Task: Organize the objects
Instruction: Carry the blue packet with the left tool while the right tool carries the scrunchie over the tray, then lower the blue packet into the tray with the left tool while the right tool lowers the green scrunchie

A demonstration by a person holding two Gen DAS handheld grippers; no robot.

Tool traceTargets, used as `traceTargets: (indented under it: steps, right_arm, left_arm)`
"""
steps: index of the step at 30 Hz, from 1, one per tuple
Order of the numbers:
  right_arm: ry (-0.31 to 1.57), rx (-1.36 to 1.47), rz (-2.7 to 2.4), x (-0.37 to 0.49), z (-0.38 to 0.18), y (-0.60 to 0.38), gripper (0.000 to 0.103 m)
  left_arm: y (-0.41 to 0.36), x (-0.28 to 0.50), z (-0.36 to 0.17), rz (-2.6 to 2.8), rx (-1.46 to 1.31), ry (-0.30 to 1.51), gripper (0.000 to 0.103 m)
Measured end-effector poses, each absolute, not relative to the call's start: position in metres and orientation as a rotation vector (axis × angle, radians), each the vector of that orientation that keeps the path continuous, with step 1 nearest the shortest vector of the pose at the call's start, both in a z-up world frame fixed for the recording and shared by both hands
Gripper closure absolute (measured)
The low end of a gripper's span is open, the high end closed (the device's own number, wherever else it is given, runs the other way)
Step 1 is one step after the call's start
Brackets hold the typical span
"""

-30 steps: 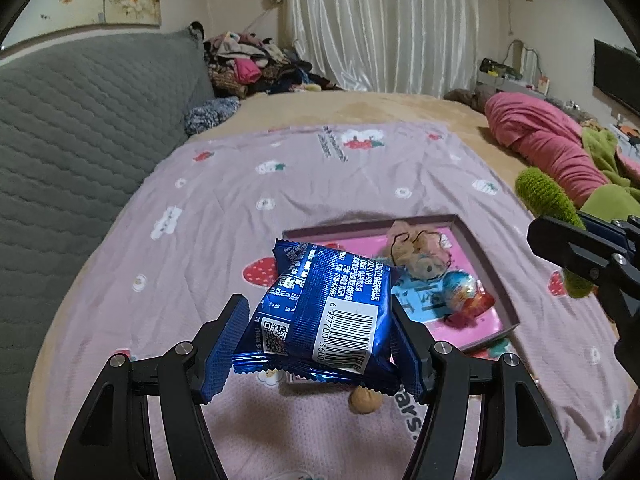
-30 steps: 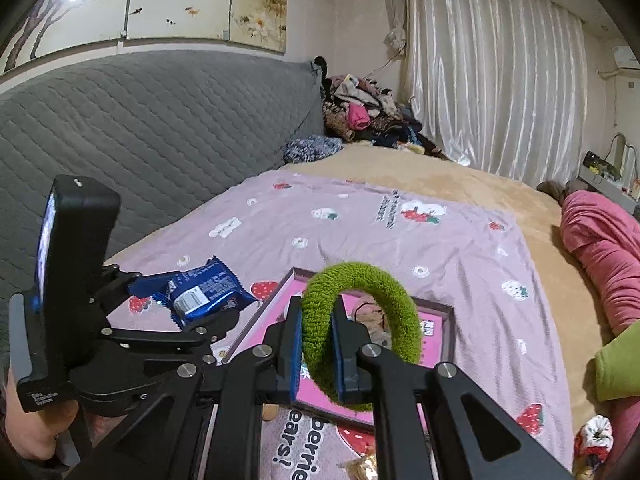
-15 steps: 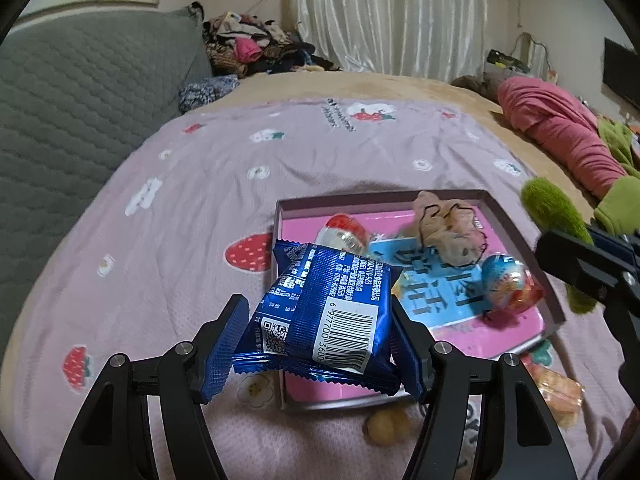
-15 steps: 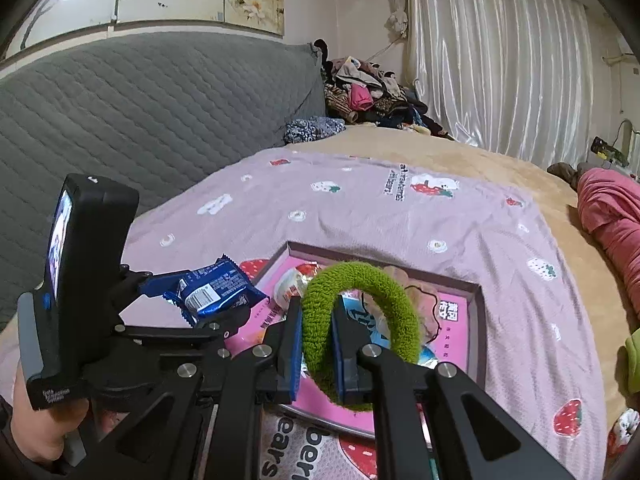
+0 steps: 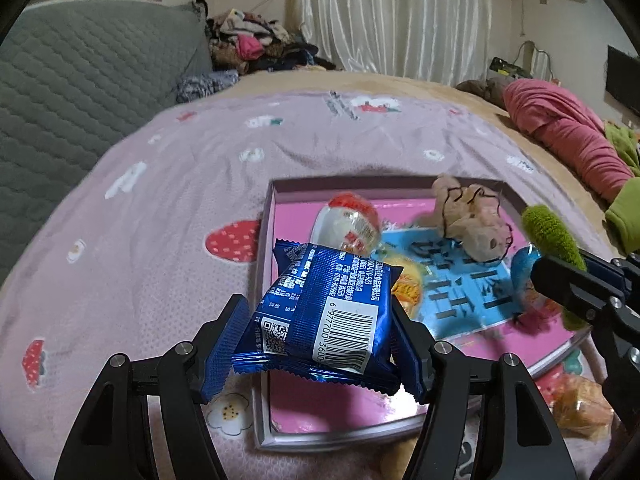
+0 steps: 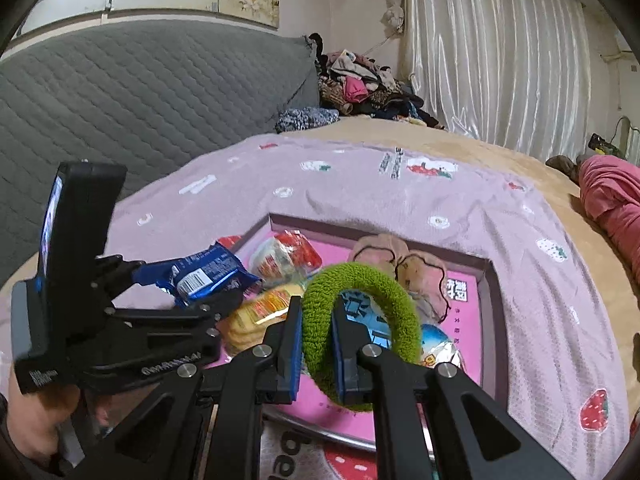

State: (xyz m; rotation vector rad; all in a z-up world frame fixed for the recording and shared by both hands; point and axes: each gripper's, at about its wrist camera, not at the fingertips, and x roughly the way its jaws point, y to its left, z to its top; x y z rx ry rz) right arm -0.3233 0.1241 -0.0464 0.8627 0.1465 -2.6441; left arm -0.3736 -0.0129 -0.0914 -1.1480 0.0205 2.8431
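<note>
Left tongs (image 5: 320, 344) pinch a blue snack packet (image 5: 324, 312) across its width, barcode side up, their pads pressed into its two sides so the foil bulges between them. Held this way the packet stays flat and can be lowered straight down. It hangs over the near left corner of the tray (image 5: 266, 216), apart from the tray floor, which suggests that corner is where it is meant to go: the pink bottom there looks bare, while other things fill the rest.

Right tongs (image 6: 316, 340) are pressed nearly together on one side of a green hair tie (image 6: 360, 308), one finger outside the loop and one through it. That grip lets the fuzzy ring stand upright above the pads, so it will probably flop over once let go. It sits over the near middle of the tray, just above the things already there.

Inside the tray lie a red-and-white pack (image 6: 286, 258) toward the far left, a yellow pack (image 6: 260, 312) just in front of it, a beige scrunchie (image 5: 468, 220) toward the far side, and a shiny blue wrapped thing (image 6: 436, 344) on the right. A printed blue patch shows on the tray floor between them. The tray rests on a pink strawberry sheet (image 5: 160, 208) spread over the bed. One more snack (image 5: 580, 408) lies on the sheet outside the tray's near right edge, likely left to gather.

Both loads appear ready for release, and the task looks well along.
</note>
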Motion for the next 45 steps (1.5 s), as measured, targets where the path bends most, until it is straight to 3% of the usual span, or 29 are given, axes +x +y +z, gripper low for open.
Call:
traceTargets:
  steps: [30,45]
  right_arm:
    - [0.210,1.118,-2.552,-0.358,-0.099,0.115,0.089]
    - [0.204,1.118,-2.574,-0.359,-0.095,0.121,0.066]
  left_arm:
    - [0.001,-0.385,-0.110,2.777,-1.130,0.038,0.032]
    - [0.000,-0.384,-0.110,2.771,-1.127,0.013,0.029]
